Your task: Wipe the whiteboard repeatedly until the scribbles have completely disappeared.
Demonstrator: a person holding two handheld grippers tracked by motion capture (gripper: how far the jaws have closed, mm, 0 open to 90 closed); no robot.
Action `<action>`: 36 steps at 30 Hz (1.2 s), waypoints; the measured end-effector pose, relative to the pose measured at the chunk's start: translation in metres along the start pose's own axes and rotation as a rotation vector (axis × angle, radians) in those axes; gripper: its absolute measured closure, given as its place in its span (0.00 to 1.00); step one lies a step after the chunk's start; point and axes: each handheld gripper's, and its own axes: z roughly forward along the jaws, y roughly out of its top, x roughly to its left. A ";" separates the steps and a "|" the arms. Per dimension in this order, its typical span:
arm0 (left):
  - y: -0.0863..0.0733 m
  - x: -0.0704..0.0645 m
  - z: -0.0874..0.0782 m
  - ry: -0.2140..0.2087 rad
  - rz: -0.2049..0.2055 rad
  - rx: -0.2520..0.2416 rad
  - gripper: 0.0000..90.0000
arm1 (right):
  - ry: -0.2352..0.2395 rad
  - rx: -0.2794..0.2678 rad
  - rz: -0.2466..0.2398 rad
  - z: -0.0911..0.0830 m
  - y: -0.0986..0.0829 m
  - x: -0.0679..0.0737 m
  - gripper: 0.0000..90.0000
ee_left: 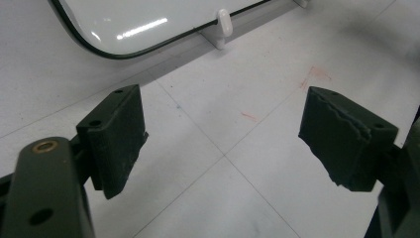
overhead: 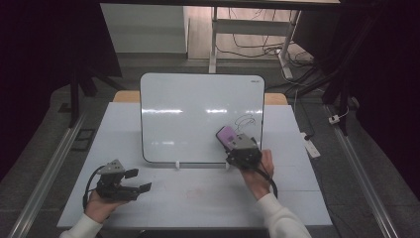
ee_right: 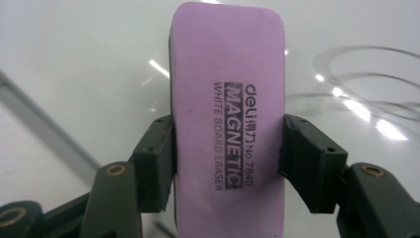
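Eraser [ee_right: 228, 134] sits clamped lengthwise in right tongs [overhead: 236, 144] against whiteboard [overhead: 198, 114], beside scribble [overhead: 246, 120]; uneven pressure could tip the board or miss strokes. Left tongs [overhead: 138, 181] rest apart over counter [overhead: 198, 193].

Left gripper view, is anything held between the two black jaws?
No, the left gripper stands wide open, with bare white table showing between its jaws.

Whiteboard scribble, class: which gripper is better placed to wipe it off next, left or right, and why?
Right. The right gripper is shut on the purple eraser, held at the whiteboard just beside the scribble. The left gripper is open, holds nothing, and sits low over the table, away from the marks.
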 end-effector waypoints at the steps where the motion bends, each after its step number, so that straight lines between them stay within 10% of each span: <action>1: 0.000 0.000 0.000 -0.001 0.000 -0.001 0.21 | 0.000 0.007 -0.020 0.002 0.002 0.008 0.45; 5: 0.000 0.000 -0.002 -0.004 0.000 -0.007 0.21 | -0.005 0.014 -0.037 0.002 0.003 0.010 0.45; 16: 0.000 0.002 -0.001 -0.002 -0.001 -0.004 0.21 | -0.168 0.019 0.059 -0.010 -0.004 -0.046 0.45; 29: -0.001 0.002 0.000 -0.001 0.001 -0.001 0.21 | 0.000 0.087 -0.061 0.000 -0.001 0.015 0.45; 36: -0.001 0.001 -0.001 -0.001 0.001 -0.005 0.21 | -0.007 0.077 -0.052 -0.002 -0.002 0.006 0.45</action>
